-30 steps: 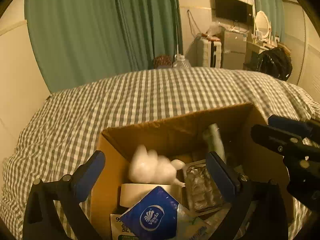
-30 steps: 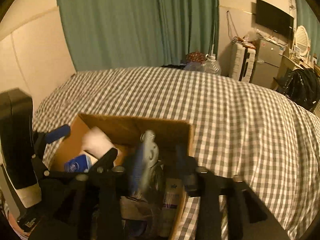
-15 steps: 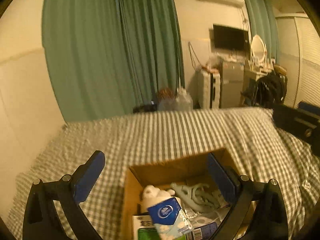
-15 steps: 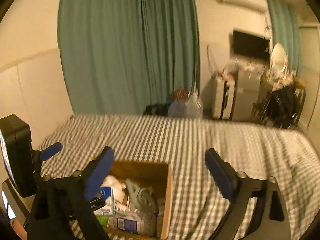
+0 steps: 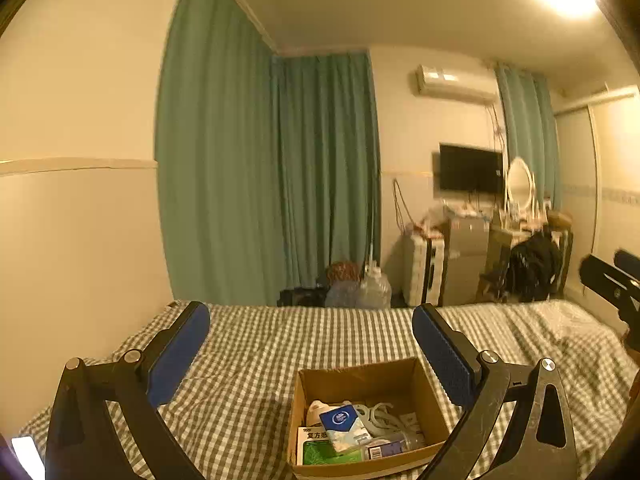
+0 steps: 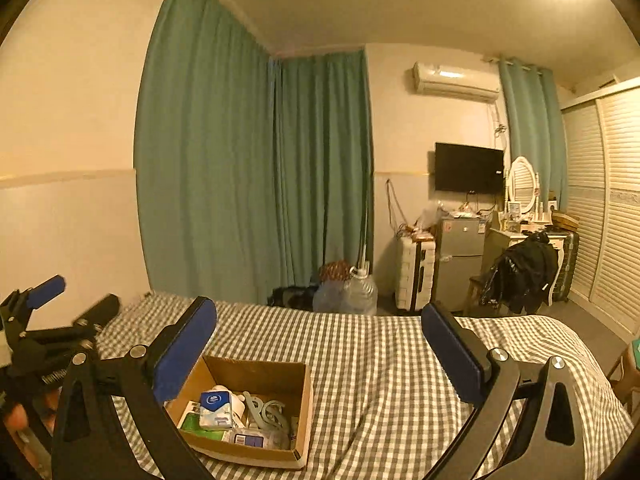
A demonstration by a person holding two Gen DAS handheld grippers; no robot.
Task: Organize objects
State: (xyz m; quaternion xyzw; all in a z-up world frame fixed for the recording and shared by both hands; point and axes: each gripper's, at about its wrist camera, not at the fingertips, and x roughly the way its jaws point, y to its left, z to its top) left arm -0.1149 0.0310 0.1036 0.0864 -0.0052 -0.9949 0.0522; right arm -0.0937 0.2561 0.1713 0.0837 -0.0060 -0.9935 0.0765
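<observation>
We hold the left claw (image 5: pixel 310 354) and the right claw (image 6: pixel 320 354) above the bed (image 6: pixel 380 344), fingers of both spread wide apart and gripping nothing. The cardboard box (image 6: pixel 306 400) sits on the checked bedspread below them, holding a blue tissue pack (image 6: pixel 216 402), a green packet (image 5: pixel 320 450) and grey hangers (image 6: pixel 264 410).

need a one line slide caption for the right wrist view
Open right gripper raised above a cardboard box of small items on a checked bedspread, left gripper at the edge.
</observation>
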